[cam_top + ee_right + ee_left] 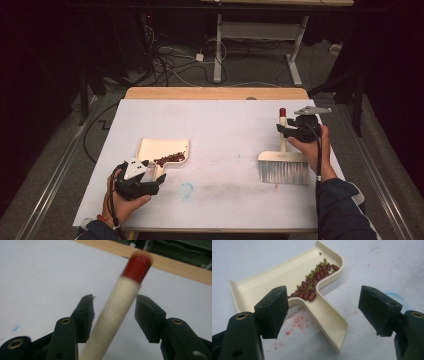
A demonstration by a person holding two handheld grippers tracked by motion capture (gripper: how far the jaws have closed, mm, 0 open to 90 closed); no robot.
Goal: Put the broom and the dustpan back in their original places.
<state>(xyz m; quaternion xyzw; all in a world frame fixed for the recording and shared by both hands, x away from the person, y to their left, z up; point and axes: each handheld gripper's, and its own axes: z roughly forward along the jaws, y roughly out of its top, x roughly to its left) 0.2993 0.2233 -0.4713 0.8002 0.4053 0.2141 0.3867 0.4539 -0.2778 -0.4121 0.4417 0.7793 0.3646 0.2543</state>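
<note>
Left hand-held gripper, jaws spread wide, straddles the handle of a light, rigid cream dustpan holding beans on the worktop. Right hand-held gripper brackets the brush handle, jaws apart, seemingly not clamping. The smooth stick could slip; grip mid-handle.

No text, label, brand, number or sign can be read in any of the views.
</note>
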